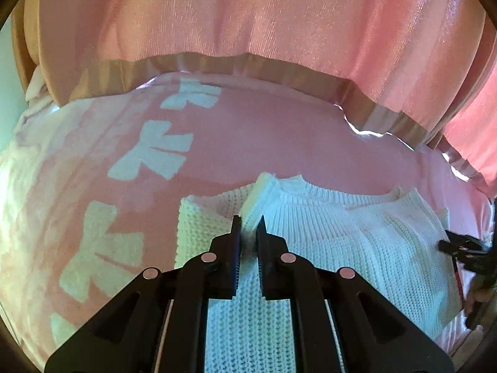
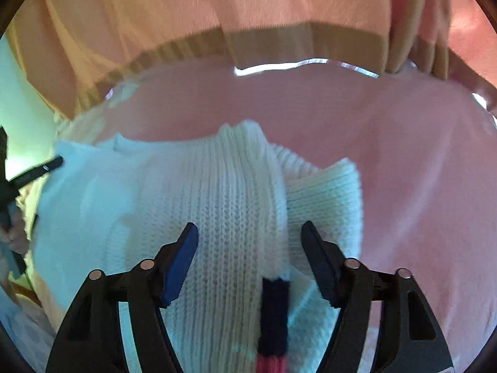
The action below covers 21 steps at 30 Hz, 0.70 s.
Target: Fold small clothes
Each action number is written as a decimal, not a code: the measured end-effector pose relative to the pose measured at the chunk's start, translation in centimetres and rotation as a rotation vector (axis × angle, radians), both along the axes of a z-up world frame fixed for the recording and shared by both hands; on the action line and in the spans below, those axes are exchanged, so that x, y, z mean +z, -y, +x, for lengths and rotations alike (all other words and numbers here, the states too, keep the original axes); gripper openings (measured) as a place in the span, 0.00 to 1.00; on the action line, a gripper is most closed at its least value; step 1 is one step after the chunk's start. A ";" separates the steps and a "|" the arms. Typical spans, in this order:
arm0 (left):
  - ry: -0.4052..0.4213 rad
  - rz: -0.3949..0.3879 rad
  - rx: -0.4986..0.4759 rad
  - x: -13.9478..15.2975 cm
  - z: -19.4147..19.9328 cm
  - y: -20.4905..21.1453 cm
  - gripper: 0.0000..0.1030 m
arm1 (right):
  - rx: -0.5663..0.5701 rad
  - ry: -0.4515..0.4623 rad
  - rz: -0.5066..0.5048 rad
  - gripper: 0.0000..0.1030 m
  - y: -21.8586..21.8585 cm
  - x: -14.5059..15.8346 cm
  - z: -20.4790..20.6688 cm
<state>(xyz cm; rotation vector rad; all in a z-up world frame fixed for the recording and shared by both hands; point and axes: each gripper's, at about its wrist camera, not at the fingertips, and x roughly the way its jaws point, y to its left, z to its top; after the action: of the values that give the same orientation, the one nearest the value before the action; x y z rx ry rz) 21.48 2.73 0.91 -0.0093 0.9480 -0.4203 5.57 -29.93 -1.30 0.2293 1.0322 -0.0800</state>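
Observation:
A small white knit sweater [image 1: 357, 227] lies on a pink blanket [image 1: 264, 133]. My left gripper [image 1: 248, 220] is shut on a fold of the sweater near its left shoulder, where a sleeve is folded in. In the right wrist view the sweater [image 2: 130, 205] has a sleeve [image 2: 236, 217] folded over the body, ending in a dark blue and red cuff [image 2: 275, 314]. My right gripper [image 2: 250, 227] is open, its jaws standing either side of that sleeve. The right gripper also shows at the right edge of the left wrist view [image 1: 462, 248].
The pink blanket has white bow patterns [image 1: 155, 152] on its left side. A pink curtain [image 1: 264, 15] with a tan hem hangs behind the surface. The left gripper's tip [image 2: 37, 171] shows at the left edge of the right wrist view.

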 end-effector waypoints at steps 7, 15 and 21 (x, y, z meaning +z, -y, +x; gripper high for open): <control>0.076 -0.066 0.003 2.4 -0.7 -0.3 0.07 | -0.038 0.272 -0.004 0.09 -0.6 6.6 -4.5; -0.077 0.106 0.058 -2.9 2.0 1.6 0.07 | -0.178 0.002 0.050 0.09 3.6 1.1 -3.7; -0.064 0.119 0.066 -2.8 2.0 1.9 0.08 | -0.206 -0.054 0.026 0.10 4.2 0.3 -5.0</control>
<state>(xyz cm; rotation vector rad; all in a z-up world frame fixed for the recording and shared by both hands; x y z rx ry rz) 23.47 0.81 -1.91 0.0542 1.0314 -0.3042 0.60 -34.09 -0.96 0.3587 1.0614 -0.2603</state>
